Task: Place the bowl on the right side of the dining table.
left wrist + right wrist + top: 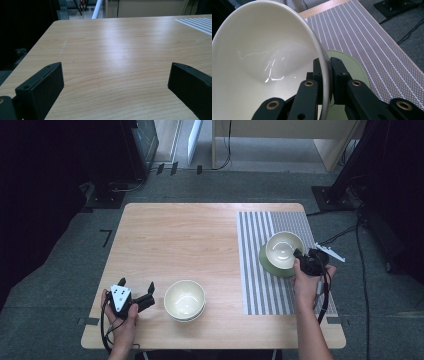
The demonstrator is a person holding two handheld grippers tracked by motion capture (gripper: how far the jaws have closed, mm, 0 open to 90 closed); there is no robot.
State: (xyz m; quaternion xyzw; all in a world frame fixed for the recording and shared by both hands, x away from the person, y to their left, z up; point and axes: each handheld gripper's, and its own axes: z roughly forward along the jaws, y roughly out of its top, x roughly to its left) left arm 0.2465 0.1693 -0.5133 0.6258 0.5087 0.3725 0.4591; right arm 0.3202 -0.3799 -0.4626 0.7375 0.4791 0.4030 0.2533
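- Near left: left gripper (136, 292) rests on the table (180, 235), jaws wide, empty, beside the near bowl (184, 299).
- Right, farther: right gripper (327, 75) clamps the cream bowl's (262, 65) rim over the green plate (274, 266) on the striped mat (260, 290).
- Judged step: carrying the bowl; next move requires level support.

A light wooden table (190, 235) stood on grey carpet, a striped grey-and-white mat (260, 270) covering its right part. On the mat, a cream bowl (284, 248) sat over a green plate (274, 265), with the right gripper (306, 260) closed on the bowl's near right rim, held in the person's right hand (306, 282). Left of the mat, near the table's front edge, stood a stack of two cream bowls (184, 300). Farther left of the mat, beside that stack, the left gripper (136, 286) rested low over the bare wood in the left hand (122, 317), its jaws spread apart and pointing away from the person.
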